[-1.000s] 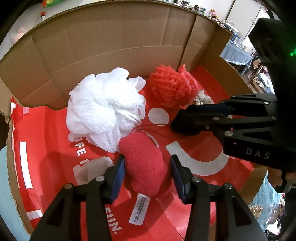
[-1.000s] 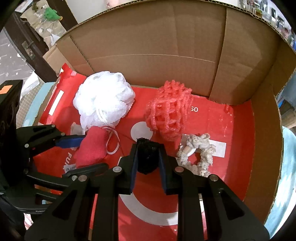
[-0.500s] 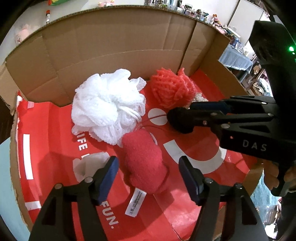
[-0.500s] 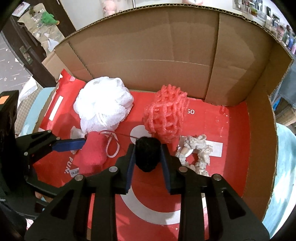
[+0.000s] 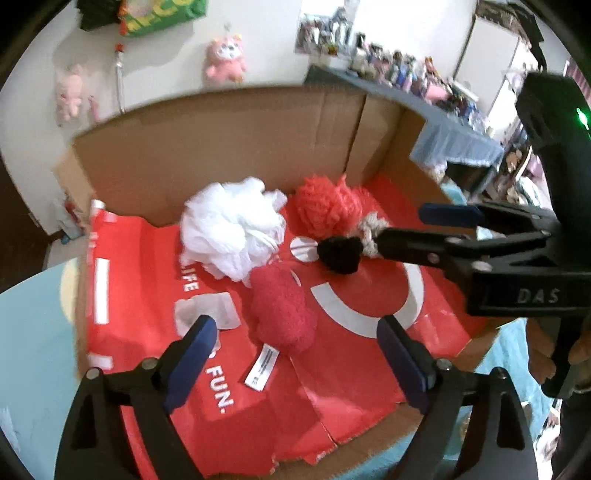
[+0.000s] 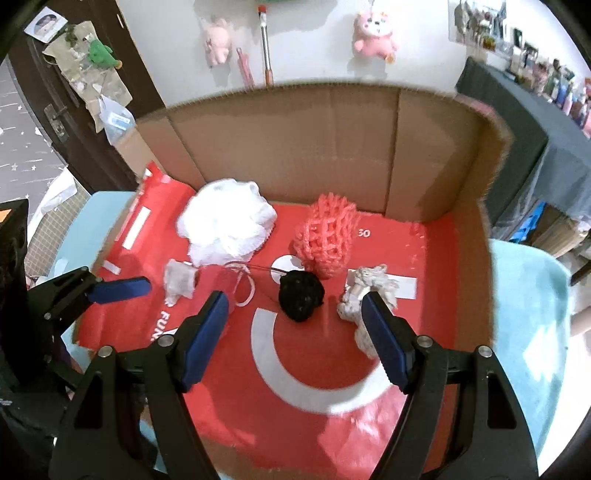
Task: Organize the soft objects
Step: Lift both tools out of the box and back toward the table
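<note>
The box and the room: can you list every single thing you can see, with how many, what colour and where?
cardboard box: one, brown, red printed floor
mesh pouf: one, white, back left in box
net sponge: one, coral, back middle
fuzzy ball: one, black, box centre
rope toy: one, cream, right of ball
plush pouch: one, red, white tag, front
plush toys: two, pink, on wall
left gripper: jaws opening, nothing between
right gripper: jaws opening, nothing between

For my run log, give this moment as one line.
left gripper: opening, empty | right gripper: opening, empty | red plush, black ball: in box
</note>
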A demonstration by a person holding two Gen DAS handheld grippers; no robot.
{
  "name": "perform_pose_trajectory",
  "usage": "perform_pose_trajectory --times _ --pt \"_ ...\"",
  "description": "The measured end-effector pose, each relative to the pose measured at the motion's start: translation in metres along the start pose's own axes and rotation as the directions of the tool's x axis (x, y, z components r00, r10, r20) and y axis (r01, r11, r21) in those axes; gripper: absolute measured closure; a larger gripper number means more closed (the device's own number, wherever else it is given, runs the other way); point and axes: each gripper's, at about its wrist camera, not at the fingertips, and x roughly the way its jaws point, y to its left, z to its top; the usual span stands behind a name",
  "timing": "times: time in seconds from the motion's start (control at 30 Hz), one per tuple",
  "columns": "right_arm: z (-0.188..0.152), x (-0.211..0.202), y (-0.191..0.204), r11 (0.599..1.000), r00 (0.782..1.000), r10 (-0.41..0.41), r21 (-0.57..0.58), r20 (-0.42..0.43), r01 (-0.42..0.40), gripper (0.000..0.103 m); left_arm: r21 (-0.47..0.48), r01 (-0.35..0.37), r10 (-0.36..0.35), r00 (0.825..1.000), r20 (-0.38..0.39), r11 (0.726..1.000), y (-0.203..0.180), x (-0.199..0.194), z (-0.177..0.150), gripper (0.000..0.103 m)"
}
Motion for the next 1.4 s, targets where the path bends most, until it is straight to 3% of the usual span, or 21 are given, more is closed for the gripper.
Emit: perform_pose_trajectory --times 0.17,0.33,0.53,0.77,0.93,1.03,1.13,1.27,1.33,1.4 --pt "-0.017 -0.048 0.008 1.0 0.998 0.001 0.007 0.07 -0.001 0.029 -0.025 -0.053 0.056 0.99 0.128 0.998 -0.008 -0.047 -0.011 0.006" --pt "-0.042 -0.102 0.022 0.998 0.982 -0.05 -0.025 0.18 0.055 0.022 -0.055 -0.069 0.082 0.959 0.272 0.996 -0.025 -0.097 -0.028 0.0" --pt "-0.081 -0.167 0.04 0.995 0.941 -0.074 -0.042 0.33 0.093 0.017 -0.054 -0.07 0.086 0.908 0.409 0.996 -0.048 -0.152 -0.054 0.0" --pt "-0.141 -0.227 0.058 0.99 0.875 -0.098 -0.041 0.474 0.133 0.014 -0.053 -0.102 0.115 0.845 0.522 0.993 -0.074 -0.195 -0.1 0.0" --pt "-0.19 -0.25 0.071 0.983 0.823 -0.133 -0.034 0.552 0.182 0.012 -0.079 -0.117 0.141 0.799 0.585 0.99 -0.087 -0.211 -0.134 0.0" --pt "-0.217 -0.253 0.078 0.978 0.801 -0.153 -0.028 0.579 0.206 0.008 -0.079 -0.094 0.123 0.795 0.594 0.992 -0.091 -0.213 -0.152 0.0" --pt "-0.24 -0.254 0.083 0.975 0.782 -0.166 -0.02 0.601 0.222 0.008 -0.09 -0.119 0.149 0.769 0.621 0.989 -0.097 -0.216 -0.17 0.0" --pt "-0.27 -0.256 0.087 0.972 0.751 -0.177 -0.008 0.637 0.236 0.008 -0.1 -0.144 0.174 0.748 0.641 0.985 -0.103 -0.215 -0.19 0.0" --pt "-0.281 -0.253 0.087 0.973 0.741 -0.182 0.007 0.646 0.232 0.007 -0.096 -0.146 0.173 0.744 0.645 0.985 -0.105 -0.212 -0.198 0.0" --pt "-0.292 -0.246 0.086 0.97 0.73 -0.205 0.034 0.652 0.242 0.006 -0.094 -0.125 0.157 0.753 0.639 0.988 -0.105 -0.206 -0.209 0.0"
